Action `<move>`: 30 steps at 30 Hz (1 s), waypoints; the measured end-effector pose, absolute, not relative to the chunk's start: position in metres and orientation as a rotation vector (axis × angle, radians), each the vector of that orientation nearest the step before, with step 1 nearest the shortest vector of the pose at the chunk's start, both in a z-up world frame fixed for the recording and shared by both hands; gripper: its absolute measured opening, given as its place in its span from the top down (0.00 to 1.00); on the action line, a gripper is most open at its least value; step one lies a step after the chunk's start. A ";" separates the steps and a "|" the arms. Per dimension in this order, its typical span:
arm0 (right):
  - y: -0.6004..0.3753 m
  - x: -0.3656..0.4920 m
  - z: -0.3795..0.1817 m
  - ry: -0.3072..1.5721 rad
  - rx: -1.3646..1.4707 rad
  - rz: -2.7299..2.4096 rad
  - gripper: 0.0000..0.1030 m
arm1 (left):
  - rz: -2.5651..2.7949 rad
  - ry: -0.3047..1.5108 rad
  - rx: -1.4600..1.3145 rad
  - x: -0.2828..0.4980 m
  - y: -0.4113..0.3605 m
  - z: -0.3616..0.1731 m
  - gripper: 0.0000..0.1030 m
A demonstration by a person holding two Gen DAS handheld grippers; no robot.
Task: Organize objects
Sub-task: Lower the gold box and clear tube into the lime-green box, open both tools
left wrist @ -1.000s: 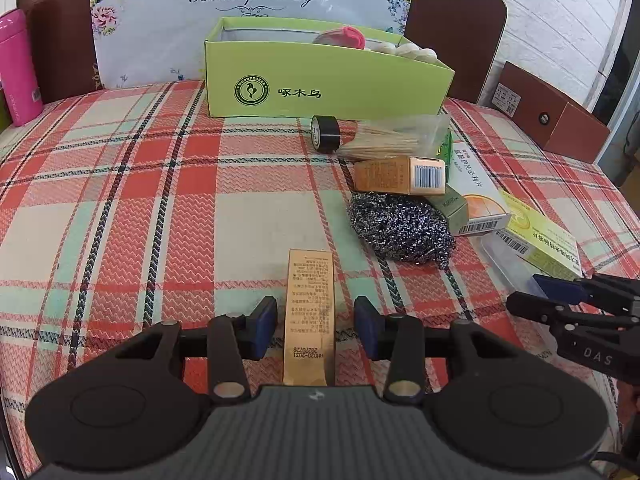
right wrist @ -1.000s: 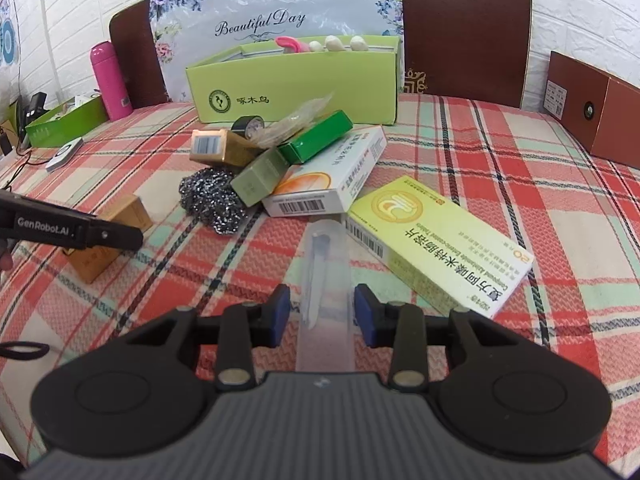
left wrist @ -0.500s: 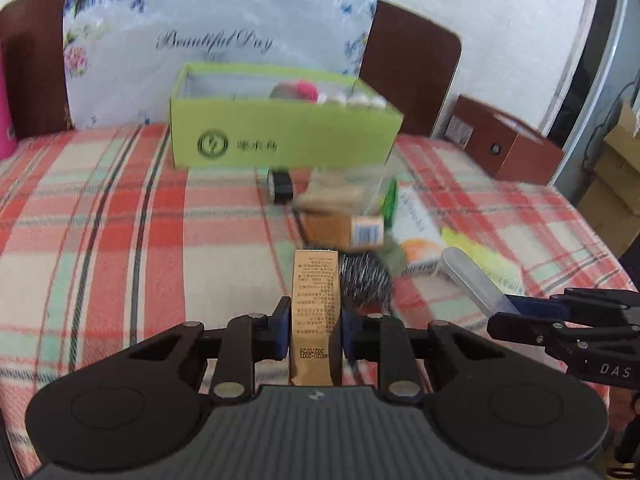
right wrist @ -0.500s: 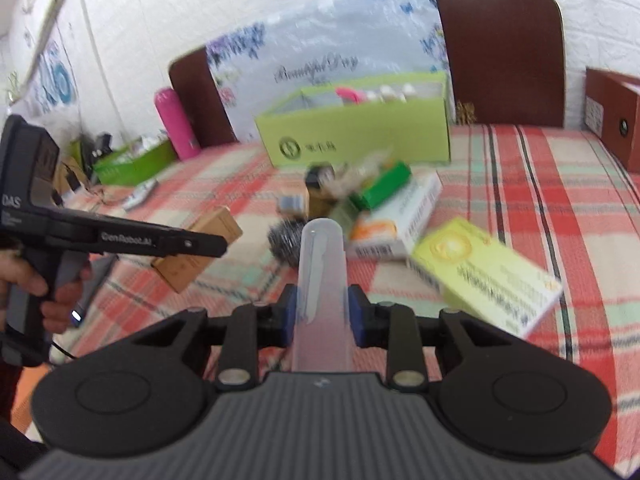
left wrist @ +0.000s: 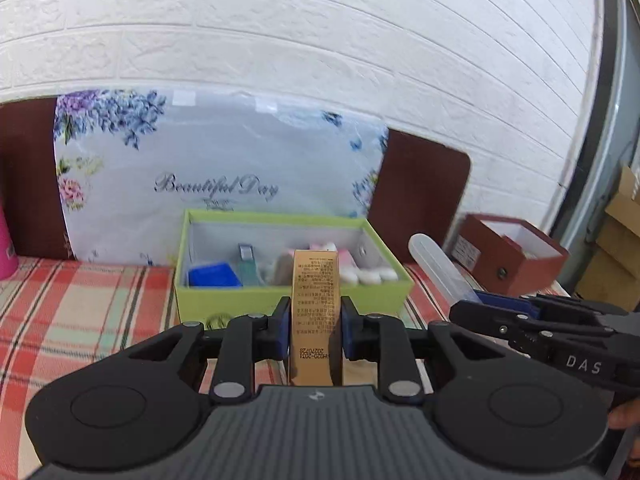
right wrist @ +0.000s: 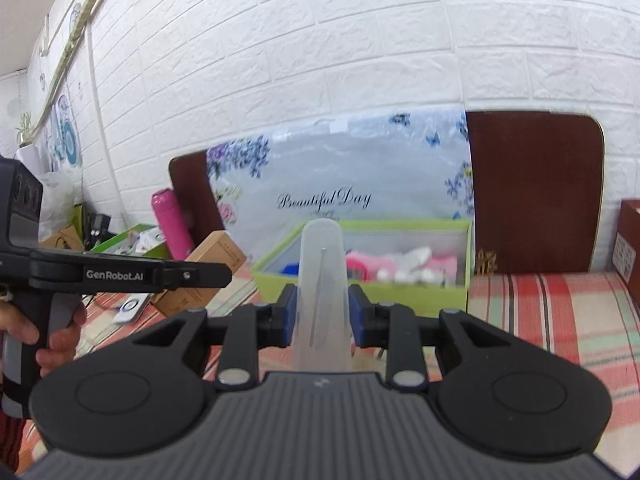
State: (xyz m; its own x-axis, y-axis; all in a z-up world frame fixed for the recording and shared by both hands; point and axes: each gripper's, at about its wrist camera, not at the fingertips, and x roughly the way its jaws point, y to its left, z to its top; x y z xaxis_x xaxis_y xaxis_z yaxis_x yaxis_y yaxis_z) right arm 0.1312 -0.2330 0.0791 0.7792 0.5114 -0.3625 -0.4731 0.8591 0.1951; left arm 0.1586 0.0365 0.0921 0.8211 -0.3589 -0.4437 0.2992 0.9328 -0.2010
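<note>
Jaws of the left gripper [left wrist: 313, 326] squeeze a thin gold box [left wrist: 316, 316], held up w/ the green box [left wrist: 294, 298] right behind it on the plaid surface [left wrist: 80, 312]; the right gripper [left wrist: 472, 306] shows at the side w/ a clear tube [left wrist: 438, 268]. Right view: right gripper [right wrist: 322, 316] jaws pinch that clear tube [right wrist: 322, 280], pointing at the green box [right wrist: 400, 288], & the left gripper [right wrist: 216, 274] is off to the side.

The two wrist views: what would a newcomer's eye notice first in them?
First, the slim golden cardboard box clamped upright in the left gripper at the centre of the left view. Next, the translucent plastic tube case pinched in the right gripper. Behind both stands the open lime-green cardboard box on the red plaid tablecloth, already holding small items.
</note>
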 end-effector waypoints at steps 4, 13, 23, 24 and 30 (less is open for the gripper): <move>-0.235 0.172 0.088 0.390 0.113 0.471 0.74 | -0.307 0.485 -0.151 0.201 0.040 0.100 0.76; -0.221 0.262 0.074 0.396 0.077 0.402 0.74 | -0.241 0.546 -0.158 0.291 0.039 0.083 0.76; -0.206 0.315 0.008 0.521 -0.050 0.344 0.40 | -0.141 0.537 -0.112 0.313 0.044 0.048 0.15; -0.207 0.314 0.004 0.522 -0.062 0.340 0.38 | -0.150 0.529 -0.109 0.310 0.047 0.045 0.15; -0.213 0.294 0.007 0.485 -0.040 0.363 0.14 | -0.147 0.543 -0.118 0.299 0.051 0.046 0.15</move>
